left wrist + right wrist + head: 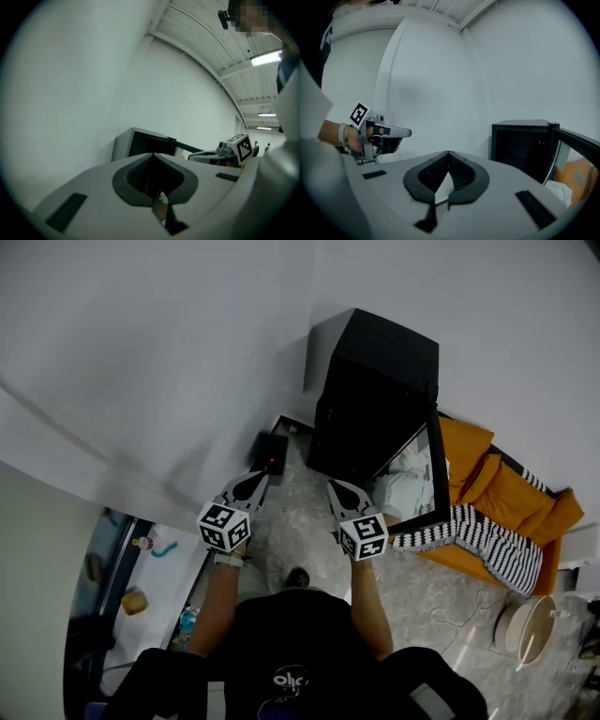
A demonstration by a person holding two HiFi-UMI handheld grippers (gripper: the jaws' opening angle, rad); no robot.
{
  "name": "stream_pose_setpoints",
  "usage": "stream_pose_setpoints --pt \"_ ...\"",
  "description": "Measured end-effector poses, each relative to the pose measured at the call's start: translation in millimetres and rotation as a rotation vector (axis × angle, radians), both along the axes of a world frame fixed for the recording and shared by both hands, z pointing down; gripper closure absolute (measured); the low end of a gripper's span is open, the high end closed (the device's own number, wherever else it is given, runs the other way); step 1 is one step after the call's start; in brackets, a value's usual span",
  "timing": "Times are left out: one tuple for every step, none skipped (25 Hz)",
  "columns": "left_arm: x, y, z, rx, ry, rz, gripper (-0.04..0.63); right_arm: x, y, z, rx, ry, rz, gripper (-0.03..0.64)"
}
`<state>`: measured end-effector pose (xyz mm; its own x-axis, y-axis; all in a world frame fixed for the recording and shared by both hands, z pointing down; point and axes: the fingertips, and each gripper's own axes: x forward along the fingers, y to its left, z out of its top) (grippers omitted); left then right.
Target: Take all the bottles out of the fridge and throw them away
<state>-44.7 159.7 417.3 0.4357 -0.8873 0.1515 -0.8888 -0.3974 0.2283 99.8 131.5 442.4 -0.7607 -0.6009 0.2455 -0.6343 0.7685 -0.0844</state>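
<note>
A black mini fridge [375, 395] stands on the floor against the white wall, its door [437, 474] swung open to the right. The inside is dark in every view and I see no bottle. Both grippers are held side by side in front of the fridge, pointing toward it. My left gripper [253, 486] is shut with nothing between its jaws, short of the fridge [145, 144]. My right gripper [343, 493] is shut and empty too, with the fridge [520, 143] ahead on its right. Each gripper shows in the other's view: the right gripper [236, 149] and the left gripper [379, 136].
An orange sofa [511, 498] with a black-and-white striped blanket [487, 535] sits right of the fridge, behind the open door. A small black box [272, 454] lies on the floor left of the fridge. A white round object [525, 629] stands at the lower right.
</note>
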Motion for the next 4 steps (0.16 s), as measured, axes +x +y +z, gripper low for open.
stream_pose_setpoints --pt "-0.9 0.4 0.2 0.0 0.0 -0.002 0.594 -0.6 0.1 0.0 0.001 0.003 -0.001 0.607" --pt "-1.8 0.8 0.4 0.0 0.001 -0.004 0.594 -1.2 0.2 0.0 0.002 0.006 -0.001 0.608" --pt "-2.6 1.1 0.7 0.0 0.001 -0.005 0.594 -1.6 0.2 0.2 0.004 0.009 -0.002 0.607" --pt "-3.3 1.4 0.9 -0.001 0.001 -0.007 0.594 -2.1 0.2 0.3 0.005 0.012 -0.004 0.607"
